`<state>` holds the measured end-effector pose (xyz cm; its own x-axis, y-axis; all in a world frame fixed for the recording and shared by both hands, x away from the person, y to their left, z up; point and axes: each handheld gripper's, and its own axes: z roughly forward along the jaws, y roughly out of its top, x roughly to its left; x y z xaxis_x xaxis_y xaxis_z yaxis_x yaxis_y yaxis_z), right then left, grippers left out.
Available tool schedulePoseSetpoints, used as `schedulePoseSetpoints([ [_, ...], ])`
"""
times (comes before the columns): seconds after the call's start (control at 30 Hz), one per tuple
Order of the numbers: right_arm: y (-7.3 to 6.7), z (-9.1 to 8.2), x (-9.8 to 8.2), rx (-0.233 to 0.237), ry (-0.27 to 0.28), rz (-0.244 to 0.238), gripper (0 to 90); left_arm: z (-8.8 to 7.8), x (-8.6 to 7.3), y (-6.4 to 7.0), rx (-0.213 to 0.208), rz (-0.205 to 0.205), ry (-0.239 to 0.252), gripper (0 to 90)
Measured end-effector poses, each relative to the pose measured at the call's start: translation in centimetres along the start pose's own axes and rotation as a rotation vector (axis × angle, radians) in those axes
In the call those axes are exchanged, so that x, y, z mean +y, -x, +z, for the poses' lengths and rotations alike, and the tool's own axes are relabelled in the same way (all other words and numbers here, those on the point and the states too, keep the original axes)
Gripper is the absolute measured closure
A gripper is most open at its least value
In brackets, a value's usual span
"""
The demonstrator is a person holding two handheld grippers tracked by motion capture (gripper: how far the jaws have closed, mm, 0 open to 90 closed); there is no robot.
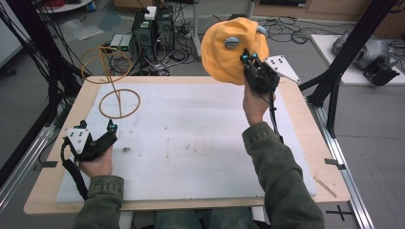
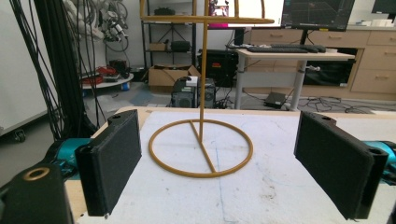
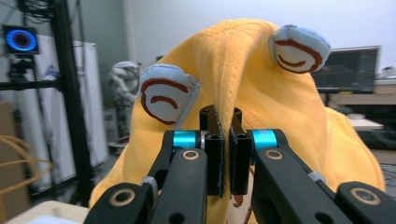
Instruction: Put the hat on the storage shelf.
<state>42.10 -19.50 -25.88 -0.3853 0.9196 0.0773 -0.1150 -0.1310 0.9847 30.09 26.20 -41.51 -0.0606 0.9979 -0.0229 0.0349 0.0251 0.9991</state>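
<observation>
Your right gripper (image 1: 249, 57), jaws pinched tight on a fold of the soft, light yellow hat (image 1: 228, 47), holds it aloft beyond the desk (image 1: 296, 119), right of the wire stand (image 1: 117, 86); it droops, so hold the brim.

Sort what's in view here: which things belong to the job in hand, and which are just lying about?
In the job:
- yellow hat, pinched in the right gripper, lifted off the table
- wire stand, ahead of the open left gripper

Lying about:
- wooden stick at the table's edge
- computers and cables on the floor
</observation>
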Motion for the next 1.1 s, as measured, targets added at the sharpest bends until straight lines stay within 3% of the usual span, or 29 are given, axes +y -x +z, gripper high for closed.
schedulePoseSetpoints([
  [0.07, -0.6, 0.3, 0.1, 0.014, -0.003, 0.001, 88.7, 0.0, 0.0, 0.0, -0.001, -0.005, 0.001, 15.0],
  [0.17, -3.3, 1.7, 0.6, 0.064, -0.017, -0.017, 88.7, -0.1, 0.0, 0.0, -0.005, -0.010, -0.002, 15.0],
  [0.2, -3.3, 1.7, 0.6, 0.064, -0.017, -0.017, 88.7, 0.0, -0.1, 0.1, -0.006, -0.014, -0.001, 15.0],
  [0.23, -4.9, 2.6, 0.7, 0.094, -0.027, -0.023, 88.7, 0.0, -0.1, 0.1, -0.011, -0.011, -0.007, 15.0],
  [0.3, -6.5, 3.6, 0.6, 0.122, -0.042, -0.021, 88.7, 0.0, -0.2, 0.1, -0.017, -0.015, -0.010, 15.0],
  [0.33, -6.5, 3.6, 0.6, 0.122, -0.042, -0.021, 88.7, 0.0, -0.2, 0.1, -0.020, -0.018, -0.010, 15.0],
  [0.37, -7.3, 4.2, 0.6, 0.136, -0.047, -0.015, 88.7, -0.1, -0.2, 0.1, -0.022, -0.017, -0.012, 15.0],
  [0.4, -9.1, 5.3, 0.5, 0.156, -0.062, -0.022, 88.7, -0.1, -0.2, 0.1, -0.024, -0.020, -0.012, 15.0],
  [0.43, -10.0, 5.9, 0.4, 0.162, -0.064, -0.024, 88.8, -0.1, -0.2, 0.1, -0.026, -0.020, -0.012, 15.0],
  [0.47, -10.0, 5.9, 0.4, 0.162, -0.064, -0.024, 88.8, -0.2, -0.3, 0.1, -0.028, -0.018, -0.013, 15.0],
  [0.5, -11.7, 7.2, 0.3, 0.180, -0.072, -0.021, 88.8, -0.2, -0.3, 0.0, -0.029, -0.021, -0.014, 15.0],
  [0.67, -15.5, 9.9, 0.0, 0.232, -0.069, -0.013, 88.8, -0.5, -0.5, -0.3, -0.027, -0.032, -0.019, 15.0],
  [0.83, -18.8, 12.4, -0.7, 0.282, -0.085, 0.007, 88.8, -1.2, -0.7, -0.7, -0.022, -0.044, -0.023, 15.0],
  [0.87, -18.8, 12.4, -0.7, 0.282, -0.085, 0.007, 88.8, -1.3, -0.7, -0.7, -0.019, -0.048, -0.023, 15.0],
  [0.9, -20.0, 13.4, -1.2, 0.299, -0.088, 0.011, 88.8, -1.4, -0.8, -0.8, -0.018, -0.049, -0.024, 15.0],
  [0.97, -20.6, 13.9, -1.4, 0.308, -0.091, 0.012, 88.8, -1.6, -0.9, -0.9, -0.018, -0.044, -0.029, 15.0],
  [1.0, -21.8, 14.7, -1.8, 0.326, -0.091, 0.020, 88.8, -1.6, -0.9, -0.9, -0.019, -0.042, -0.031, 15.0],
  [1.1, -23.4, 15.8, -2.1, 0.363, -0.085, 0.035, 88.8, -1.8, -1.1, -1.4, -0.012, -0.040, -0.036, 15.0],
])
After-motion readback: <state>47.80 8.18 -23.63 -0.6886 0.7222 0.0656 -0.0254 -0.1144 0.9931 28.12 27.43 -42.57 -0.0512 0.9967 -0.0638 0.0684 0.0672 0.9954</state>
